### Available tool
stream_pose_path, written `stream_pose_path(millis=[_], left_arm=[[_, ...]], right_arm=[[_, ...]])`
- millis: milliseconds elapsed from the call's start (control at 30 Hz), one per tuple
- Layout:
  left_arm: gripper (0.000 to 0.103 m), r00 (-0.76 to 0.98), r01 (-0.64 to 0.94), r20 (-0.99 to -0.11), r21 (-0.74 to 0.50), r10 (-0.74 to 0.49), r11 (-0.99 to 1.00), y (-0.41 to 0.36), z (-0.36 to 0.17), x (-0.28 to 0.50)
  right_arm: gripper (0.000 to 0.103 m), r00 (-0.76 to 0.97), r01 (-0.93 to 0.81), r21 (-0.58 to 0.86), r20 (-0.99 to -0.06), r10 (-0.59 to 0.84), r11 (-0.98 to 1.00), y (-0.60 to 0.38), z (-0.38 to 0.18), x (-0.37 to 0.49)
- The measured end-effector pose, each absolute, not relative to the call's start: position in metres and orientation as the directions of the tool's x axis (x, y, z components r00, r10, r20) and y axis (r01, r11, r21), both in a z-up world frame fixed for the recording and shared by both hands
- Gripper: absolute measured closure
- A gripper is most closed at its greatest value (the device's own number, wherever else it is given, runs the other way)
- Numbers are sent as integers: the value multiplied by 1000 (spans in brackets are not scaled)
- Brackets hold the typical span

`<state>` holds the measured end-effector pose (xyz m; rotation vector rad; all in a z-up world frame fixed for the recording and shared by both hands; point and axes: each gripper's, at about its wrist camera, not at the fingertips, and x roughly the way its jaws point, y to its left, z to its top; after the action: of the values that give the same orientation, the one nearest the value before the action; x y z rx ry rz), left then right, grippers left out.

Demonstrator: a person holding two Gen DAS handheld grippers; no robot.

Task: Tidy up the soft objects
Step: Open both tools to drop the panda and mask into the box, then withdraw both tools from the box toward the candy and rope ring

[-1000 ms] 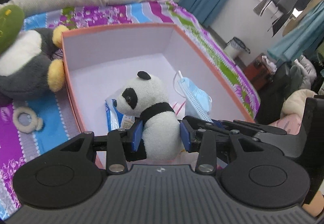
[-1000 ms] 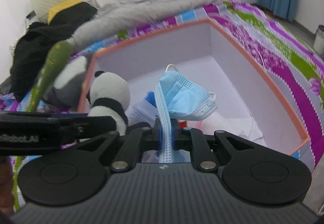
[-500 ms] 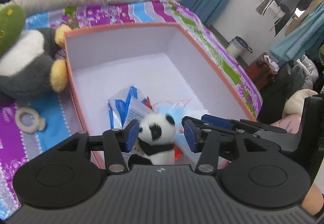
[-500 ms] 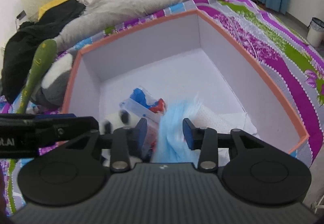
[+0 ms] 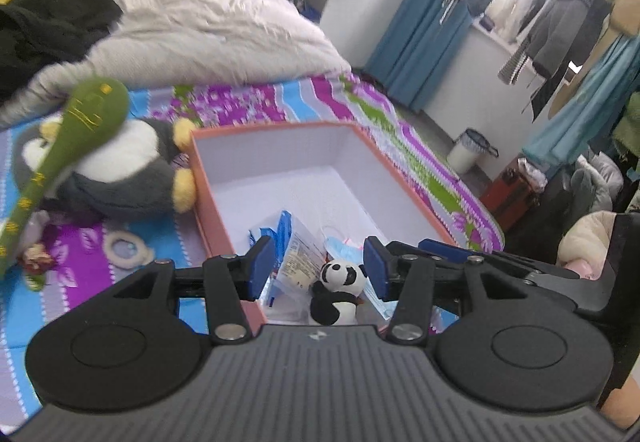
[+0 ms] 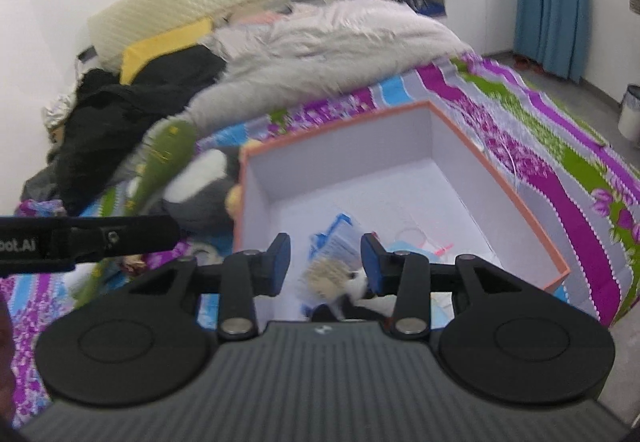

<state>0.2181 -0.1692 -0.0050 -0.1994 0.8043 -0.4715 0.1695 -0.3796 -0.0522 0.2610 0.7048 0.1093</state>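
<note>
Both your tools, left tool [image 5: 316,267] and right tool [image 6: 325,259], spread empty above the box [image 5: 404,178]; panda [image 5: 339,290] and mask [image 5: 340,244] lie inside, penguin [image 5: 116,166] waits beside it.

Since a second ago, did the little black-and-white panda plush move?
Yes. The little black-and-white panda plush has dropped from the left gripper onto the floor of the orange-rimmed white box, beside the packets.
</note>
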Motion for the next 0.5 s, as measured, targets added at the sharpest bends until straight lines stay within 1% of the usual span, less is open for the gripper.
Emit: stream_pose_path(millis=[300, 500], left_arm=[[48, 705, 321, -553, -308, -443, 895, -130, 44, 146], [48, 755, 275, -527, -285, -390, 918, -103, 55, 108]], right_arm=[[61, 821, -99, 293, -515, 244, 951, -356, -8, 116], [61, 827, -166, 296, -478, 296, 941, -338, 4, 91]])
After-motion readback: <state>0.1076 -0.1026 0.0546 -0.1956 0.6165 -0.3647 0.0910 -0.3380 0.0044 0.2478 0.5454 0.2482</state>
